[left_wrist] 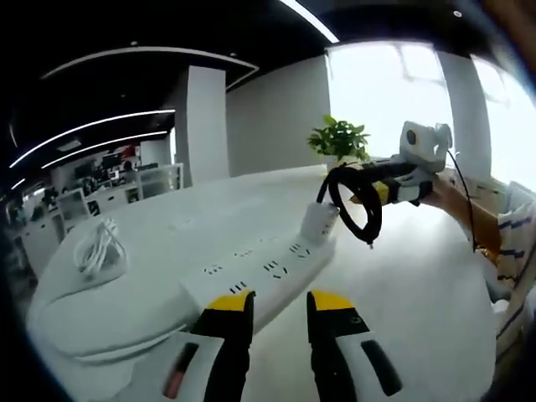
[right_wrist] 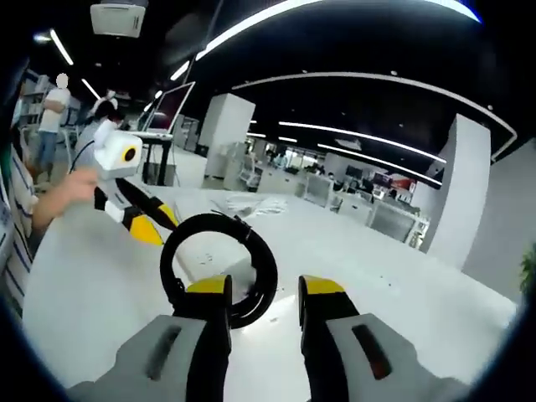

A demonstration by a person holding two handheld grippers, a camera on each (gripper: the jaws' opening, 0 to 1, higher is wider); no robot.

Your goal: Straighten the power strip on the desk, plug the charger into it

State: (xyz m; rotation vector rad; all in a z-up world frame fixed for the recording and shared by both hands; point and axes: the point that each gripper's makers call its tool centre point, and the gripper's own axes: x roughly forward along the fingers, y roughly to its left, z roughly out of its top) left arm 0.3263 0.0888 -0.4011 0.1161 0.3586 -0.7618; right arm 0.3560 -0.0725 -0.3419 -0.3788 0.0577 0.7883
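Power strip (left_wrist: pixel 251 272) is lying on the desk (left_wrist: pixel 402 276) before the spread left tongs (left_wrist: pixel 280 306). Right tongs (right_wrist: pixel 264 289) are lifting its black cord loop (right_wrist: pixel 219 268) (grip unclear), straightening next.

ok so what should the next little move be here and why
Probably bring the left hand-held gripper down onto the near end of the power strip to pin it. The strip lies slanted on the desk, and the right hand-held gripper has the coiled black cable lifted at the far end, so steadying one end should let the other swing straight.
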